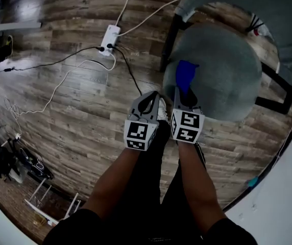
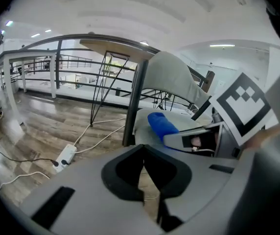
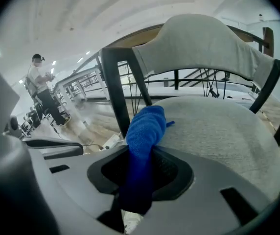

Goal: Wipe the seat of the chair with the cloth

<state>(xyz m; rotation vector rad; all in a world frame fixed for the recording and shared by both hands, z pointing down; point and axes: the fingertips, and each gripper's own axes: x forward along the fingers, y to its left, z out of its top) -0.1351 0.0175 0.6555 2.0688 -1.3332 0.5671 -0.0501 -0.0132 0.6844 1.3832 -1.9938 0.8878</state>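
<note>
A chair with a round grey seat (image 1: pixel 222 75) and a grey backrest (image 1: pixel 258 4) stands ahead of me on the right. My right gripper (image 1: pixel 183 95) is at the seat's near left edge, shut on a blue cloth (image 1: pixel 186 74) that sticks out over the seat. In the right gripper view the cloth (image 3: pixel 145 129) rises from between the jaws, with the seat (image 3: pixel 218 131) just behind it. My left gripper (image 1: pixel 148 103) is shut with nothing in it, over the floor beside the chair. The left gripper view shows the cloth (image 2: pixel 162 125) to its right.
A white power strip (image 1: pixel 110 39) with black and white cables lies on the wooden floor (image 1: pixel 74 116) to the left of the chair. The chair's black leg (image 1: pixel 169 40) stands near it. A white table edge (image 1: pixel 284 198) is at lower right. A person (image 3: pixel 41 94) stands far off.
</note>
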